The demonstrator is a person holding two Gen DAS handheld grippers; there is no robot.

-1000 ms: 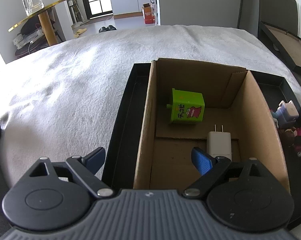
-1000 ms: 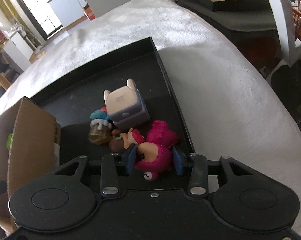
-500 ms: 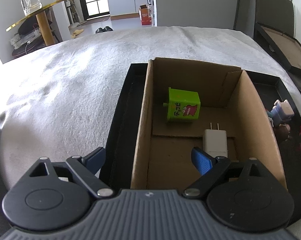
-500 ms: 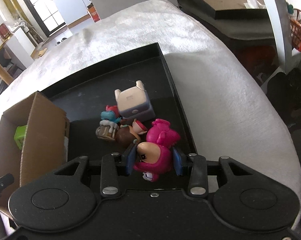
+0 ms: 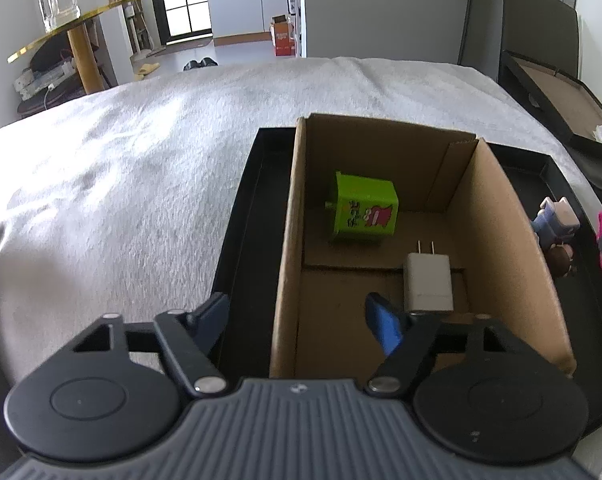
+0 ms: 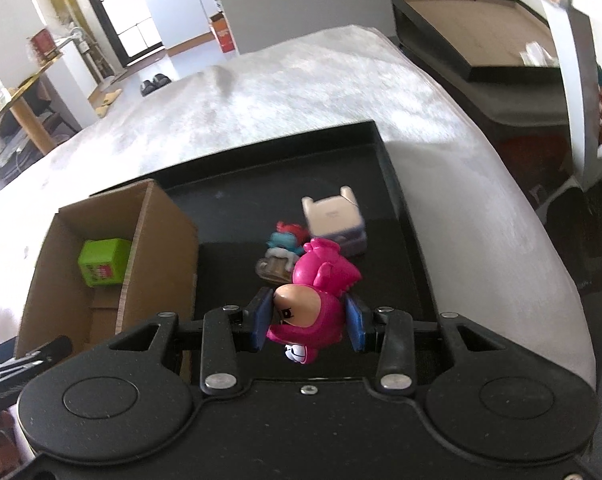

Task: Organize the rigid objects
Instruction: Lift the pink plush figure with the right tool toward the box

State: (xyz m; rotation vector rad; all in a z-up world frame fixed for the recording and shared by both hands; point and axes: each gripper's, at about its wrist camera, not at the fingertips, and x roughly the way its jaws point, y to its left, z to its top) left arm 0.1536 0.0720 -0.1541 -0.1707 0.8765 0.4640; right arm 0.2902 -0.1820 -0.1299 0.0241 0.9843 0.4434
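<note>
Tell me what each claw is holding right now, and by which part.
The right claw grips the pink plastic toy figure across the sides of its head. The left claw is open and holds nothing.

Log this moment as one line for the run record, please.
right tongs: shut on pink figure, above black tray | left tongs: open, at cardboard box | box holds: green cube, white charger
</note>
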